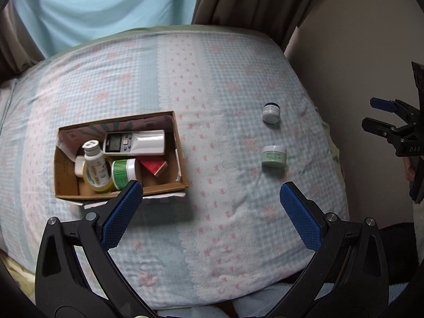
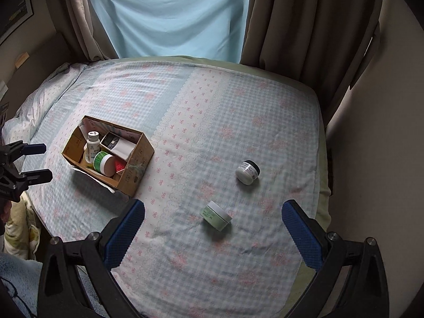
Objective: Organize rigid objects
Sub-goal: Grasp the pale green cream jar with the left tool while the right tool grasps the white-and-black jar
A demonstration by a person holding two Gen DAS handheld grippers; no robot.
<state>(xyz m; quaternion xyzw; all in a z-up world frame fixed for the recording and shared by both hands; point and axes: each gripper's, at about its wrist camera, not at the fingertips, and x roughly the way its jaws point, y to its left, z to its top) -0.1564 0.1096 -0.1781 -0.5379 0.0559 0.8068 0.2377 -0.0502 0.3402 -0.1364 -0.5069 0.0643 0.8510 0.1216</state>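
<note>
A cardboard box sits on the bed. In it lie a white remote, a white bottle, a green-labelled jar and a red box. Two jars stand loose on the bedspread to the right: a pale green jar and a white jar with a dark lid. My left gripper is open and empty above the bed, its left fingertip over the box's near edge. My right gripper is open and empty, with the green jar between its fingertips in view.
The bed has a blue gingham bedspread with pink bows. Curtains hang behind it. A wall runs along the bed's right edge. A pillow lies at the far left.
</note>
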